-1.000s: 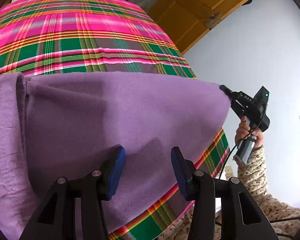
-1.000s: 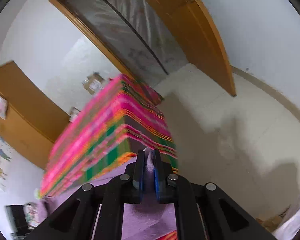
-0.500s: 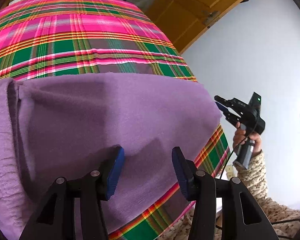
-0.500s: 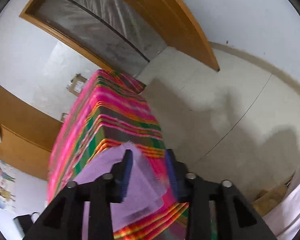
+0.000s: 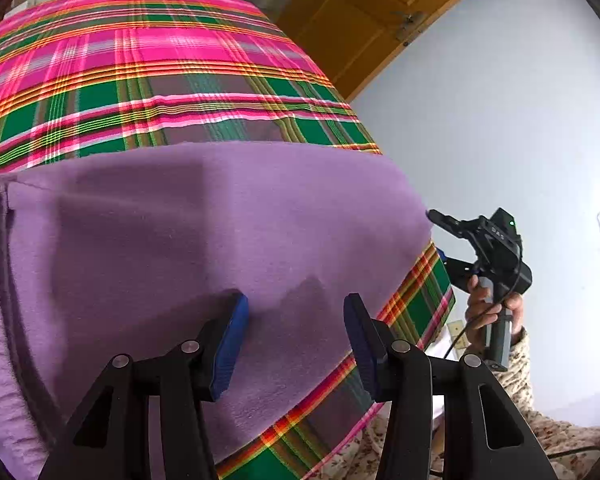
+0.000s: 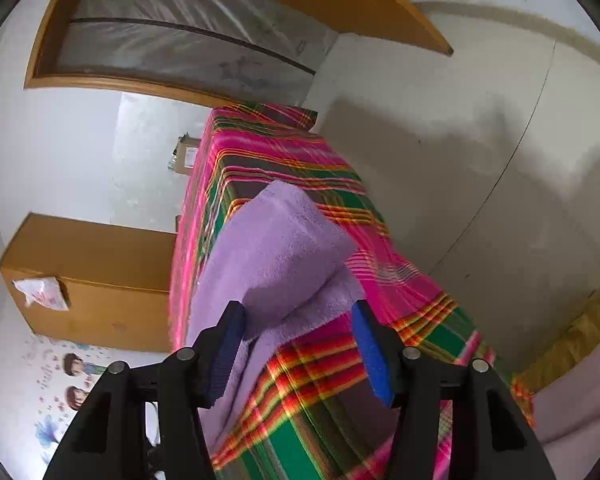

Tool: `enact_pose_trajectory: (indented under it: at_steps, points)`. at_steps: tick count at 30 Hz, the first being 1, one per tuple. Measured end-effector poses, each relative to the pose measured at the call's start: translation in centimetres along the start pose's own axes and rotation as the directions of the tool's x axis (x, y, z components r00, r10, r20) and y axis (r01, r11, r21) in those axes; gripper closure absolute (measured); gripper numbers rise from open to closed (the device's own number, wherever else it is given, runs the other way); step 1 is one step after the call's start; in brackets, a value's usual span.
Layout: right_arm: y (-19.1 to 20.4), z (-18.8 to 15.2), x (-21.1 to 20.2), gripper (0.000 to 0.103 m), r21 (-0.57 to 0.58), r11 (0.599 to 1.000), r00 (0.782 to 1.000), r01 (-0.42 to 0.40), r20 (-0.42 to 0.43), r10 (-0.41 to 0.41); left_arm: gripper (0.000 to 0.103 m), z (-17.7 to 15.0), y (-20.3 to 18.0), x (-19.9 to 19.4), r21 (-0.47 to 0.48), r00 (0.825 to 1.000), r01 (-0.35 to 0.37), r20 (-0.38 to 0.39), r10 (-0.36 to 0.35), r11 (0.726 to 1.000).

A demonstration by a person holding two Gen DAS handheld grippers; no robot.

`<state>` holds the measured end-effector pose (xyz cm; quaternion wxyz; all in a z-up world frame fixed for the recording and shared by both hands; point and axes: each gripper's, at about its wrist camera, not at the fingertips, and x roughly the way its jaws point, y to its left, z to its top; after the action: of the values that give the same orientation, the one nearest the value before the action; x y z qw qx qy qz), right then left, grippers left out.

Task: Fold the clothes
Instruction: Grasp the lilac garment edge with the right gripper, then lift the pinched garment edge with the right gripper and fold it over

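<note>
A purple fleece garment (image 5: 200,232) lies spread on a table under a pink and green plaid cloth (image 5: 140,60). My left gripper (image 5: 296,320) hovers over the garment's near part, open, with nothing pinched between its blue pads. My right gripper (image 5: 438,236) stands just off the garment's right edge, held by a hand. Its jaws are opening. In the right wrist view the folded purple garment (image 6: 280,248) rests on the plaid cloth (image 6: 400,280) just beyond the right gripper (image 6: 298,320). The pads do not press on it.
A wooden door (image 5: 364,20) and a pale wall stand behind the table. A wooden cabinet (image 6: 92,276) and a cardboard box (image 6: 186,156) sit beside it, with bare floor (image 6: 480,168) to its right. A floral sleeve (image 5: 520,364) is at lower right.
My right gripper let go of the garment's corner, opened wide, sank and rolled. The lifted corner dropped flat onto the table. My left gripper stayed put and open.
</note>
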<state>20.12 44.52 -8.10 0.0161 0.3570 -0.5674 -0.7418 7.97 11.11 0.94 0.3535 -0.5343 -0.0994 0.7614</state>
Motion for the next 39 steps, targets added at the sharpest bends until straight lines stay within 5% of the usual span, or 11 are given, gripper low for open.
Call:
enact_pose_trajectory:
  at_steps: [8,25,33,39]
  points:
    - [-1.1,0.8,1.5,0.046,0.133,0.986,0.994,-0.096,-0.039,0.102,0.052,0.0,0.1,-0.1,-0.005,1.000,0.010,-0.002,-0.010,1.000]
    - [-1.1,1.4,2.4,0.050,0.213,0.972,0.991,-0.100,-0.061,0.116,0.052,0.7,-1.4,1.4,0.031,0.999,0.015,-0.033,-0.014,0.999]
    - [0.4,1.8,1.0,0.082,0.088,0.994,0.998,-0.064,0.029,0.062,0.052,1.1,-2.1,2.2,0.046,0.999,0.020,-0.047,-0.017,0.999]
    - [2.6,1.9,-0.1,0.085,-0.087,0.994,0.992,0.060,0.119,-0.050,0.052,1.8,-2.9,3.2,0.060,0.998,0.033,-0.058,-0.030,0.998]
